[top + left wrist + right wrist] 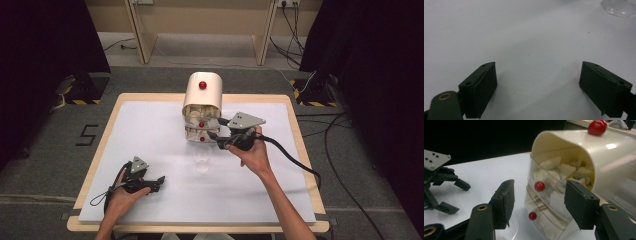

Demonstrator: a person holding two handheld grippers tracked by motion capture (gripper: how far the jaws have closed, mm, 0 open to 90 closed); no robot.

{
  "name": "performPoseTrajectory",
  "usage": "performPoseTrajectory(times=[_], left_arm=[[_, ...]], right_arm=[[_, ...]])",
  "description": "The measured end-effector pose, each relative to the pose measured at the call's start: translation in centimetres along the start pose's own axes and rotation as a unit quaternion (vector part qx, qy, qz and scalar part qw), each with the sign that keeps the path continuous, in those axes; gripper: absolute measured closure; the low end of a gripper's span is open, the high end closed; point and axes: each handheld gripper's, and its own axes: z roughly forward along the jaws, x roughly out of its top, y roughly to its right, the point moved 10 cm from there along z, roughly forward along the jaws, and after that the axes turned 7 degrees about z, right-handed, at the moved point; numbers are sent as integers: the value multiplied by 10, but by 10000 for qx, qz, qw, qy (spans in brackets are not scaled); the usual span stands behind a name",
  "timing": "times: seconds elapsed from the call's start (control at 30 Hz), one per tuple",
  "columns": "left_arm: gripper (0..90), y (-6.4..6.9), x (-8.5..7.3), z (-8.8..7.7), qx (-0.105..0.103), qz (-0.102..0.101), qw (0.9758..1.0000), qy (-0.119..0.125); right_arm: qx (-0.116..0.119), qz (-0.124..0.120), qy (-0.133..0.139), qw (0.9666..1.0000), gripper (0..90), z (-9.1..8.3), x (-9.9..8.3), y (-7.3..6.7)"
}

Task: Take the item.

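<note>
Now we centre the spread right tongs (537,202) on the cream drawer box's upper red knob (539,186), then pull straight; left tongs (537,87) idle, spread.

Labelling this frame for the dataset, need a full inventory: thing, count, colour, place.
table: 1, light wood rim, centre of the room
white mat: 1, white, covers the tabletop
drawer box: 1, cream hood over clear drawers with pale packets inside, far centre of the mat
red knobs: 3, red, one on the hood, one on each of two drawer fronts
glass: 1, clear, on the mat just in front of the drawer box
wooden frame legs: 2, light wood, on the floor beyond the table
left gripper: 1, black, near left of the mat, jaws open, nothing between them
right gripper: 1, black, at the drawer fronts, jaws open
hands: 2, one on each gripper
</note>
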Motion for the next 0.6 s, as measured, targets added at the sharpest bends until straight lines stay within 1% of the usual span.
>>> performPoseTrajectory(times=[0.03,0.07,0.1,0.23,0.27,0.33,0.37,0.43,0.47,0.5,0.6], left_arm=[[136,0,0,0,-1,-5,10000,3],[136,0,0,0,-1,-5,10000,3],[136,0,0,0,-3,-2,10000,0],[136,0,0,0,-4,-5,10000,-2],[136,0,0,0,-5,-4,10000,-1],[136,0,0,0,-5,-4,10000,1],[136,0,0,0,-5,-6,10000,3],[136,0,0,0,-2,-5,10000,-2],[136,0,0,0,-2,-5,10000,-1],[136,0,0,0,-3,-6,10000,-3],[136,0,0,0,-1,-5,10000,-1]], right_arm=[[20,-78,-52,10000,425,7,5,0],[20,-78,-52,10000,425,7,5,0],[6,-137,-176,9998,435,14,7,1],[15,-166,-301,9994,457,28,11,4],[7,-151,-351,9993,461,31,11,6],[-37,-221,-491,9985,464,38,10,10],[-25,-272,-534,9982,465,40,9,11],[8,-265,-631,9977,466,45,7,12],[70,-252,-702,9972,464,47,5,11],[85,-293,-698,9971,460,48,4,11],[97,-267,-704,9971,455,48,4,10]])
